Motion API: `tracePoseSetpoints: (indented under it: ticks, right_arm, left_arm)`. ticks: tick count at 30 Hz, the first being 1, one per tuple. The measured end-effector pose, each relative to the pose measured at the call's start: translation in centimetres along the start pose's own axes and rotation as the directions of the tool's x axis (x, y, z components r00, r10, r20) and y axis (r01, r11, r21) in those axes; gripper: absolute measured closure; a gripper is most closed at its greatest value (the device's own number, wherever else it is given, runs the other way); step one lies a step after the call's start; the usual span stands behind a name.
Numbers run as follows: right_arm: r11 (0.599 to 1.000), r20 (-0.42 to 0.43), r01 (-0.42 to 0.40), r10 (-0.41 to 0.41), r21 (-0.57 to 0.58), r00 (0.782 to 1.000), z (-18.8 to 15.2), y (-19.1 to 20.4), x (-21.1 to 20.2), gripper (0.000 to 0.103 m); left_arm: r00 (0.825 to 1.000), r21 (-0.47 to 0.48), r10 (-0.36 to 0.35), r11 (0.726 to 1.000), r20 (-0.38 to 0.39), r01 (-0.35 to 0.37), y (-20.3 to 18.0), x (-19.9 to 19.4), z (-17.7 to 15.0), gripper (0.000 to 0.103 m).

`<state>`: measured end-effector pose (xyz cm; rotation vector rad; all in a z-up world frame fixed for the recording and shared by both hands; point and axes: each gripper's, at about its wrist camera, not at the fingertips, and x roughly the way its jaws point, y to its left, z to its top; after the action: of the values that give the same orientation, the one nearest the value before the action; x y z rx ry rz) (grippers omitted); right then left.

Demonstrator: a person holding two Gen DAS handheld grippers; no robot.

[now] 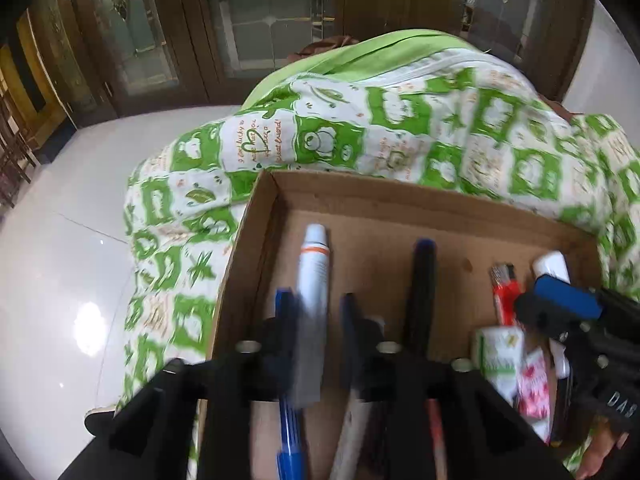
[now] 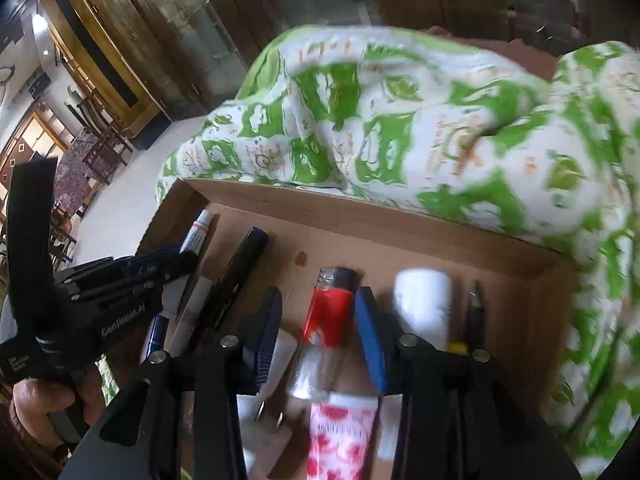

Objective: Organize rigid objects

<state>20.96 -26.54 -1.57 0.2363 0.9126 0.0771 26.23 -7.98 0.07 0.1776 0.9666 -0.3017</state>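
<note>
Sorting things in the cardboard box [image 1: 400,196]

Left hand-held gripper [image 1: 316,316] is apart around the white tube [image 1: 316,264] near the left wall; right hand-held gripper [image 2: 320,320] is apart around the red lighter [image 2: 330,312]. Next, squeeze and lift

**Cardboard, cloth and glossy plastic**

We see a matt brown cardboard box [image 1: 400,196] on soft printed green-and-white cloth [image 1: 400,120]. Our lighter [image 2: 330,312] is glossy red plastic with a metal top; the white tube [image 1: 316,268] looks smooth. The floor [image 1: 60,240] is polished, reflective tile.
</note>
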Motion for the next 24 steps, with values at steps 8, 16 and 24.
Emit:
tracePoseSetpoints:
  ticks: [8, 16, 24]
  right_arm:
    - [1.0, 0.132, 0.024, -0.022, -0.014, 0.991, -6.8, 0.7, -8.4, 0.021]
    - [0.993, 0.202, 0.114, -0.114, 0.011, 0.973, -12.2, 1.3, -13.5, 0.0]
    - [0.992, 0.206, 0.111, -0.122, 0.068, 0.971, -14.9, 0.8, -16.3, 0.0]
  left_arm:
    - [0.992, 0.069, 0.025, 0.997, 0.127, -0.034, -3.0, -8.1, -7.0, 0.023]
    - [0.958, 0.076, 0.124, 0.986, 0.258, -0.148, -4.9, -15.2, -11.7, 0.001]
    - [0.966, 0.068, 0.113, 0.989, 0.234, -0.132, -5.1, -18.1, -14.0, 0.001]
